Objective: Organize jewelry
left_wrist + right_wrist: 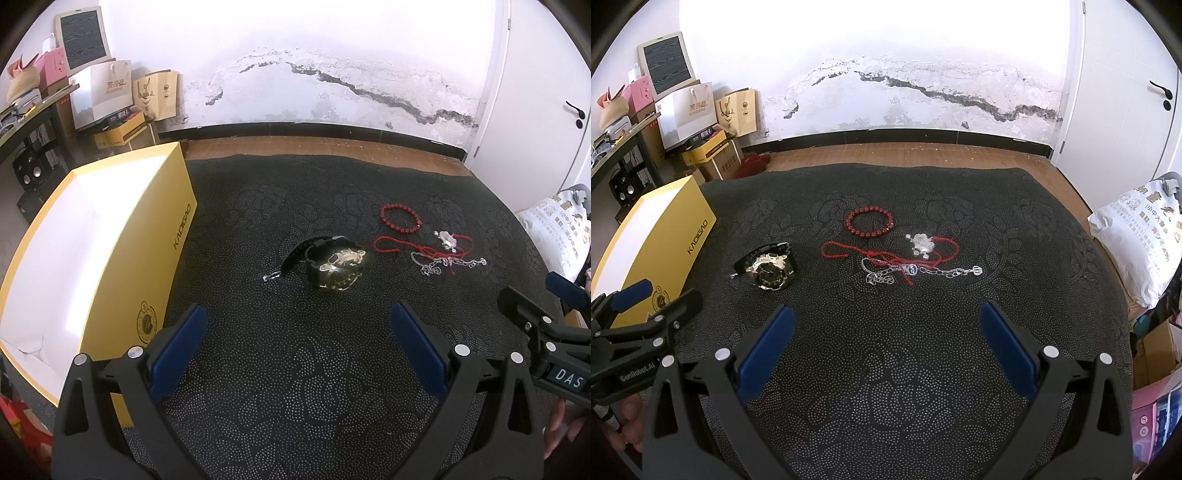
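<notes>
A black and gold watch (332, 266) (768, 271) lies on the dark patterned cloth (295, 369) (886, 369). To its right lie a red bead bracelet (400, 218) (870, 221), a red cord with a silver pendant (447, 240) (921, 245) and a silver chain (443, 264) (923, 273). An open yellow box (122, 258) (657, 240) with a white inside stands at the left. My left gripper (295, 317) is open and empty, short of the watch. My right gripper (886, 317) is open and empty, short of the chain.
The cloth ends at a wooden floor (923, 155) before a cracked white wall. Bags and cartons (110, 103) are stacked at the far left. A white printed sack (1137, 236) lies at the right edge, near a white door (1126, 92).
</notes>
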Motion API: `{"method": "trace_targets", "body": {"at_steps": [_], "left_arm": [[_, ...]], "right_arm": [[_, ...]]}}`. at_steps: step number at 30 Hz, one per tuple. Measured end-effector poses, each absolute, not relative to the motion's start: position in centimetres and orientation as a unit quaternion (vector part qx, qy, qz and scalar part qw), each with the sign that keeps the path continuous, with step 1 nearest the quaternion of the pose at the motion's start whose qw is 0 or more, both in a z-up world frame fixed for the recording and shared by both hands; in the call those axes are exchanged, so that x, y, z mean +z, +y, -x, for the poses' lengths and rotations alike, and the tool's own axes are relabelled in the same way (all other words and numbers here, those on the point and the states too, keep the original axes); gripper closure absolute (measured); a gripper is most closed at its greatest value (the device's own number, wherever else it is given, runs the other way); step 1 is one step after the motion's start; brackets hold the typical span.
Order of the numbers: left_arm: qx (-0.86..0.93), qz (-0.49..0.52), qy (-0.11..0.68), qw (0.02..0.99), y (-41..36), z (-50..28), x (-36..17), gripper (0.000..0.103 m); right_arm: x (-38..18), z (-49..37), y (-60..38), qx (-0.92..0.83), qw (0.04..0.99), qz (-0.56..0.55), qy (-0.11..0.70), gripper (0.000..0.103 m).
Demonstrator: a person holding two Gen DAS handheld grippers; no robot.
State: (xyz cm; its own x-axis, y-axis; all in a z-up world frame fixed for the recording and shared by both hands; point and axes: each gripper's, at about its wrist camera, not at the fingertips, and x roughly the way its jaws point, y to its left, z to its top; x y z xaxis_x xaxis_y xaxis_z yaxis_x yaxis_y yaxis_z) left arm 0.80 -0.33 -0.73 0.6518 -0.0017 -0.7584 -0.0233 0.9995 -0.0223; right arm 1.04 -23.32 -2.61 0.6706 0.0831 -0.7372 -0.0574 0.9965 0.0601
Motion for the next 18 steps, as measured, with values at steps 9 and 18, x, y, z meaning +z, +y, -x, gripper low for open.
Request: {"method": "trace_targets", "body": {"at_steps": [9,18], "left_arm": [[0.003,0.015,0.422,0.907,-0.36,-0.75,-0.52,0.006],[0.010,0.012,0.414,0.910,0.10,-1.00,-0.69,0.006]], "right_arm": [[-2.28,-1.03,-23.27,0.040,0.915,-0.016,0.402,0.006],[-1.62,-0.91,-23.58,0.047,0.914,-0.022,0.401,0.006]]}}
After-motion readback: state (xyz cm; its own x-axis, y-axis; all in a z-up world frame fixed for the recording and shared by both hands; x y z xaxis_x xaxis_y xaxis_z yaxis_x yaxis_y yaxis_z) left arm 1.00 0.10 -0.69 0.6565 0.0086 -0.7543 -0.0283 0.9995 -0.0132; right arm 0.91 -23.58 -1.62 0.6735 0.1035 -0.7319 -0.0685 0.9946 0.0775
